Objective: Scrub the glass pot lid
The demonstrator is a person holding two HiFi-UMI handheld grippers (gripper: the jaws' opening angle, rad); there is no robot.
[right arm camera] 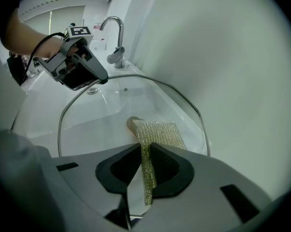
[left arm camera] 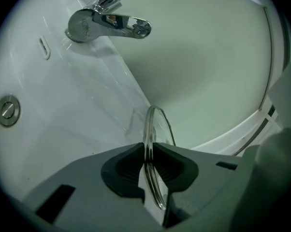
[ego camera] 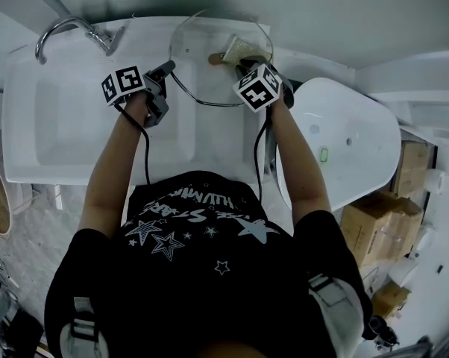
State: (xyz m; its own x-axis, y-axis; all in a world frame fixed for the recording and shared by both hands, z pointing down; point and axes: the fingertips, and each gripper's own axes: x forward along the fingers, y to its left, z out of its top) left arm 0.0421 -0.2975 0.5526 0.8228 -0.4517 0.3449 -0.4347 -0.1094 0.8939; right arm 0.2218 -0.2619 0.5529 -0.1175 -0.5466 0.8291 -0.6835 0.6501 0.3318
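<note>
The glass pot lid [ego camera: 209, 58] with a metal rim is held over the right end of the white sink [ego camera: 53, 118]. My left gripper [ego camera: 163, 71] is shut on the lid's left rim; in the left gripper view the rim [left arm camera: 150, 144] runs edge-on between the dark pads. My right gripper [ego camera: 247, 66] is shut on a gold mesh scrub pad [ego camera: 238, 48]. In the right gripper view the scrub pad [right arm camera: 155, 134] lies flat against the lid's glass [right arm camera: 97, 120], beside its brown knob [right arm camera: 131, 123]. The left gripper [right arm camera: 94, 79] shows there at the lid's far rim.
A chrome faucet [ego camera: 68, 32] stands at the sink's back left; the faucet [left arm camera: 107, 23] and drain plug [left arm camera: 8, 111] show in the left gripper view. A white bathtub [ego camera: 344, 140] is to the right, with cardboard boxes [ego camera: 381, 222] beyond it.
</note>
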